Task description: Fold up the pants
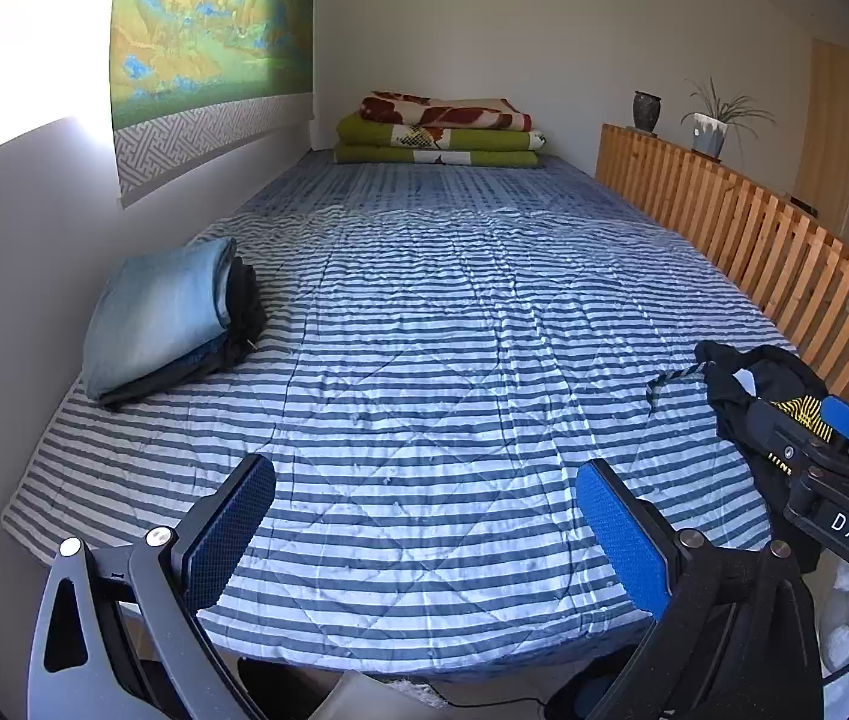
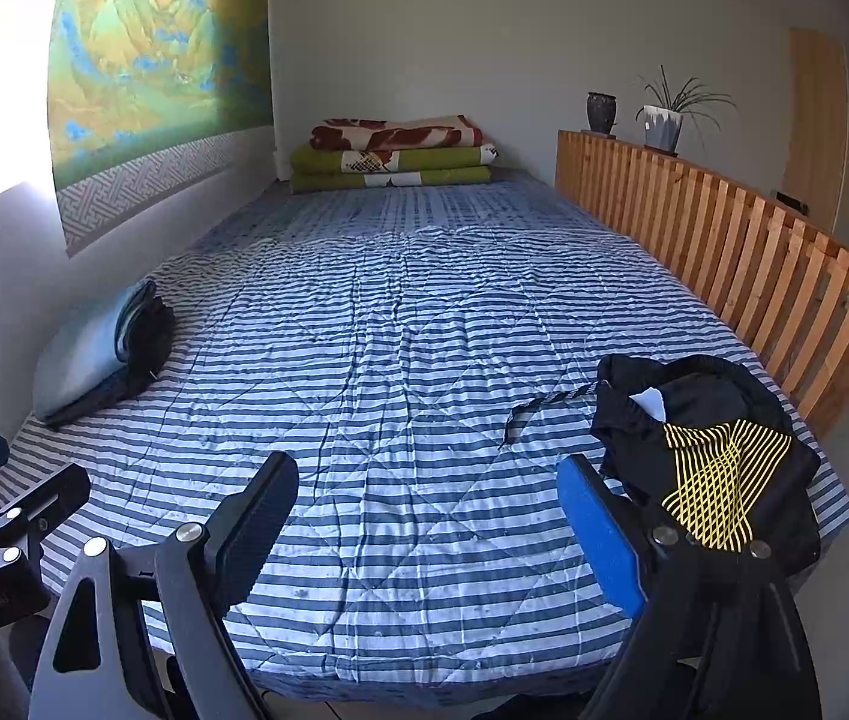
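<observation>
Bedroom, mid-chore: a crumpled pair of black pants point(image 2: 706, 420) w/ a yellow mesh-pattern panel lies in a heap at the near right corner of the striped bed point(image 2: 412, 360), not yet laid flat, so this fold looks unstarted. A drawstring trails from the waistband toward the bed's middle, and a small white tag shows inside; too small to read.

Against the wall on the left sits a neat stack of folded clothes point(image 1: 166, 318), pale blue denim on top, darker items beneath. That suggests part of the job is done, w/ the black pair left to go.

Both tools hover above the near edge of the bed, angled down. The left gripper point(image 1: 424, 531) has its fingers spread wide, nothing between them. The right gripper point(image 2: 427, 531) is likewise wide open and empty, its right finger just beside the heap, though contact can't be judged.

Readable writing: "DAS" in white letters on the right tool's body, seen from the left wrist view. Other small markings there are illegible.

Folded blankets point(image 1: 439, 132) rest at the far end; a wooden slat rail point(image 1: 742, 228) lines the right side.
</observation>
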A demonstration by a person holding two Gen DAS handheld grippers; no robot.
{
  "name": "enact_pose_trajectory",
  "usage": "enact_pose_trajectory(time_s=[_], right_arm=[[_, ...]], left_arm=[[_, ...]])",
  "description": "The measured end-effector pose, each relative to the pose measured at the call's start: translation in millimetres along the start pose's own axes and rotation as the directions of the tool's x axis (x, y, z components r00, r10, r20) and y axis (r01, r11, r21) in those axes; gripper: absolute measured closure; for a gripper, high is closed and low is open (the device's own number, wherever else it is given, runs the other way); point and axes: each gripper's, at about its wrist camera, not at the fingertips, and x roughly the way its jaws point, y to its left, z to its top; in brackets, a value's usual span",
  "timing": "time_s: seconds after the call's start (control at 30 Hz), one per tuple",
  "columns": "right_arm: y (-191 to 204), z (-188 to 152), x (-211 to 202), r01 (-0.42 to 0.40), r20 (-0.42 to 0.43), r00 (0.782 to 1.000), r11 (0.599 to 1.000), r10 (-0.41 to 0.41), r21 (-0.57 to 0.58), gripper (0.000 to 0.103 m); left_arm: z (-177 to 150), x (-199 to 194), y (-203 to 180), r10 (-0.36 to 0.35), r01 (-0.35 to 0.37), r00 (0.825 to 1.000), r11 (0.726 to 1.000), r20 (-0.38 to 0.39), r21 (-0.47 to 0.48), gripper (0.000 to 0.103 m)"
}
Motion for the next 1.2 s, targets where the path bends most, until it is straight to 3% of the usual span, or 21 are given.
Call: enact_pose_trajectory(time_s=[0.6,1.2], right_arm=[[-29.8,-4.0,17.1,0.002,-0.016,1.0,0.998,-0.001,0.058,0.017],[-37.8,-2.4,24.2,0.033,-0.035,0.999,0.999,-0.031,0.043,0.018]], left_arm=[[3.6,19.6,-23.4,-0.014,0.015,0.999,0.999,-0.033,0.028,0.001],[5.8,31.6,-28.1,-0.028,0.029,0.998,0.999,-0.058,0.025,0.001]])
